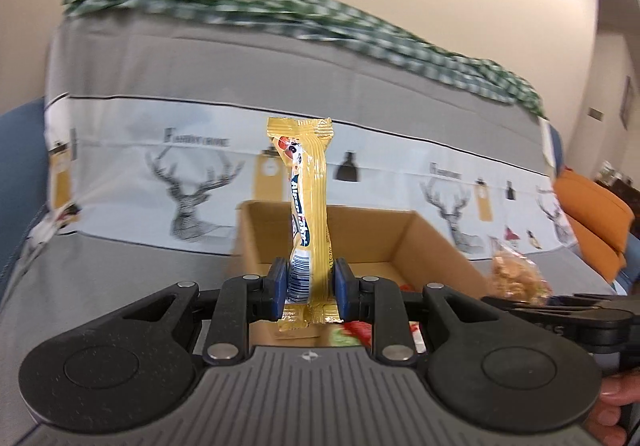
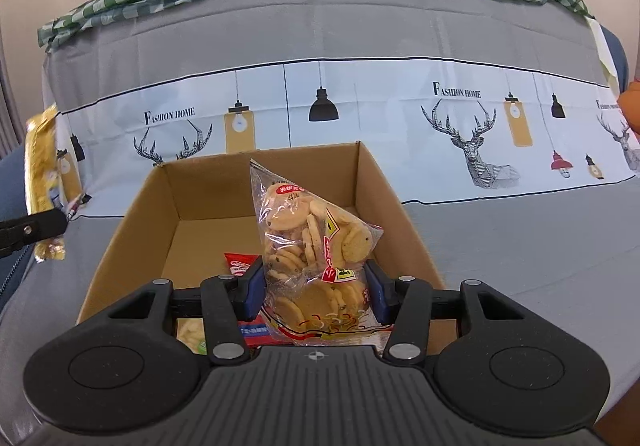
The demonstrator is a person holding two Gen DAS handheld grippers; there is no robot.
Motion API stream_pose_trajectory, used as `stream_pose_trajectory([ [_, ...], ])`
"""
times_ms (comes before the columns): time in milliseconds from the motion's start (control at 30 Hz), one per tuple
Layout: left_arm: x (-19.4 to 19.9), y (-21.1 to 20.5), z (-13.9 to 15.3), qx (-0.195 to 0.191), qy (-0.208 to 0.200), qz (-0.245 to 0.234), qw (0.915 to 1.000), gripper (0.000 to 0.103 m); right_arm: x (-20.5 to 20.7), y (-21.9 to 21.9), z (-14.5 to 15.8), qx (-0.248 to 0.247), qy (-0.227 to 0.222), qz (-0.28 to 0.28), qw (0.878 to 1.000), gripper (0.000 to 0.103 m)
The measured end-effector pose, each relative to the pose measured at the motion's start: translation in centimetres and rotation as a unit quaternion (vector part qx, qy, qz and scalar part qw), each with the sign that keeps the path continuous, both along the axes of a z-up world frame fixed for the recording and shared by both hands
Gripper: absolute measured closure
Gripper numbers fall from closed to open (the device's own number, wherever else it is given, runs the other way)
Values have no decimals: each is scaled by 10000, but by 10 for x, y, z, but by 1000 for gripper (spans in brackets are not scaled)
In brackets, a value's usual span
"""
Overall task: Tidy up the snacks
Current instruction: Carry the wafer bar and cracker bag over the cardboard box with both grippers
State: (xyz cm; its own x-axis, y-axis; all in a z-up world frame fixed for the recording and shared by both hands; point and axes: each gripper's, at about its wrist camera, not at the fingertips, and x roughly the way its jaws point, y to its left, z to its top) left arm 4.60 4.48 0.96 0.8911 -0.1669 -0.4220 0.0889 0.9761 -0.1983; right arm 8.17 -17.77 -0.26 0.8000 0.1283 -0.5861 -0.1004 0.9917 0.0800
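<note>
In the left wrist view your left tongs [image 1: 308, 286] pinch the yellow bar [image 1: 306, 205] upright before the box [image 1: 420, 242]; in the right wrist view your right tongs [image 2: 316, 296] clamp the cracker bag [image 2: 316, 246] over the box [image 2: 384, 197], so I judge you are mid-delivery; next, lower and release each inside.

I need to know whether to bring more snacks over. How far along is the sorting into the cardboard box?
Partly done: a red packet and at least one more snack already lie in the cardboard box. In hand: the left gripper clamps a yellow candy stick pack, and the right gripper clamps a clear bag of crackers over the box. Both still need dropping in. No other loose snacks show.
</note>
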Motion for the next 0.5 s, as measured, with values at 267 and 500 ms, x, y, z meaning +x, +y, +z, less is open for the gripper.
stream_pose_trajectory([
  [267,1,-32,-7,236,-89,-392,9989,77,0,-3,-2,-108,18,37,9999,51],
  [500,4,-36,-12,260,12,-466,9986,77,2,-2,-3,-107,63,53,9999,51],
])
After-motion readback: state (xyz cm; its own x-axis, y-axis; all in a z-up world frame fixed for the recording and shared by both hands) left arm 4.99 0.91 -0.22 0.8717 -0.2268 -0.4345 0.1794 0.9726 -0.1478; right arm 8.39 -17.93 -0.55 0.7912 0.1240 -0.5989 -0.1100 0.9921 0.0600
